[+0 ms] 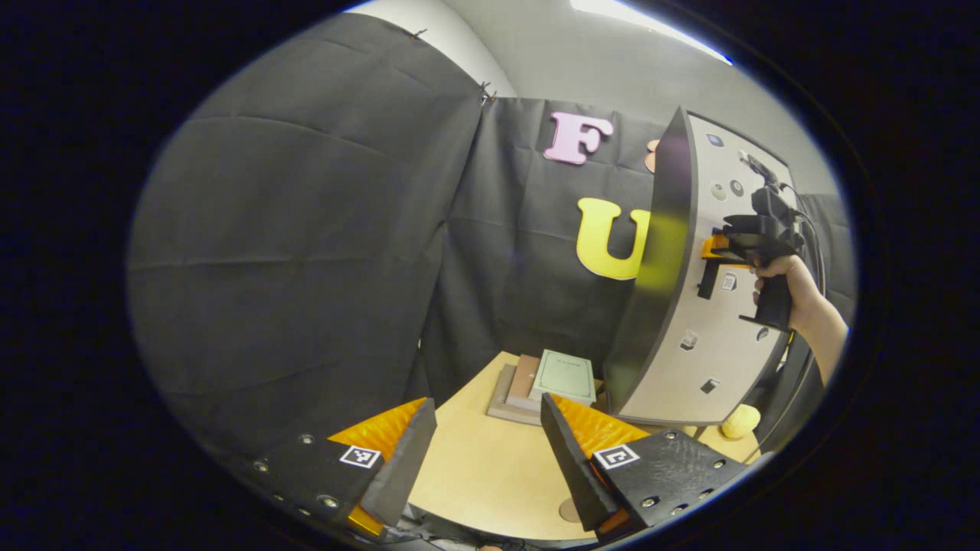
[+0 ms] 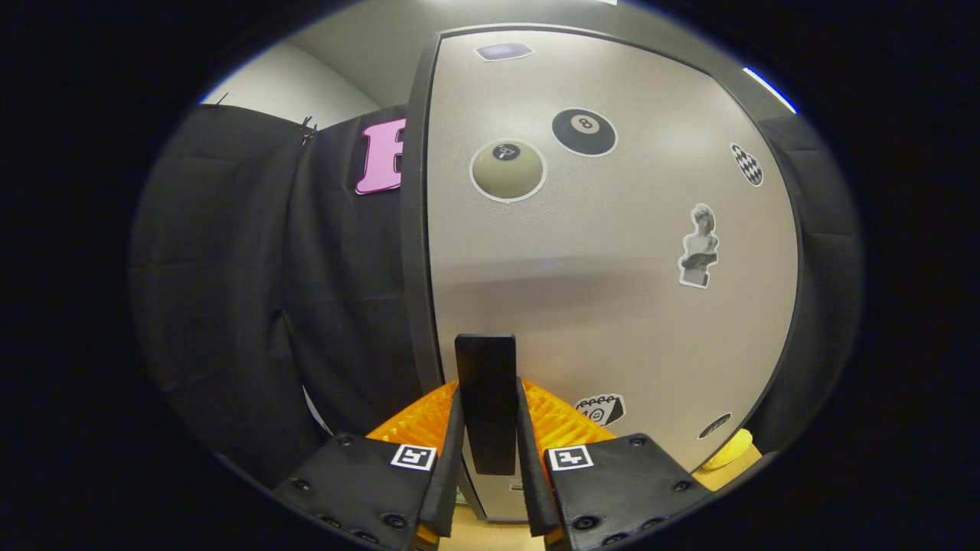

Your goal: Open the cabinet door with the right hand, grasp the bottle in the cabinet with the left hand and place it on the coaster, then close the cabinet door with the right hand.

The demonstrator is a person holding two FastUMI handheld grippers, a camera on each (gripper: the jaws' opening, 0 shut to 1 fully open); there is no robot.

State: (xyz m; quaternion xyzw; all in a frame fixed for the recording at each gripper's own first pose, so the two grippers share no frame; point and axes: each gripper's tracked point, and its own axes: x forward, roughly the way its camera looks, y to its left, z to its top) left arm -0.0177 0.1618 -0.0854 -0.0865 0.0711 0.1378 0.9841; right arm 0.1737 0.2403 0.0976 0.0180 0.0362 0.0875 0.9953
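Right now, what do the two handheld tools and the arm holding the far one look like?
Each tool carries two wedge-shaped fingers with ribbed inner faces, black bolted mounts and a square black-and-white marker per finger: left tool, right tool. Seen from the left gripper view, the right tool has a black pistol-style body with cables running from its top; the forearm behind the hand is bare.
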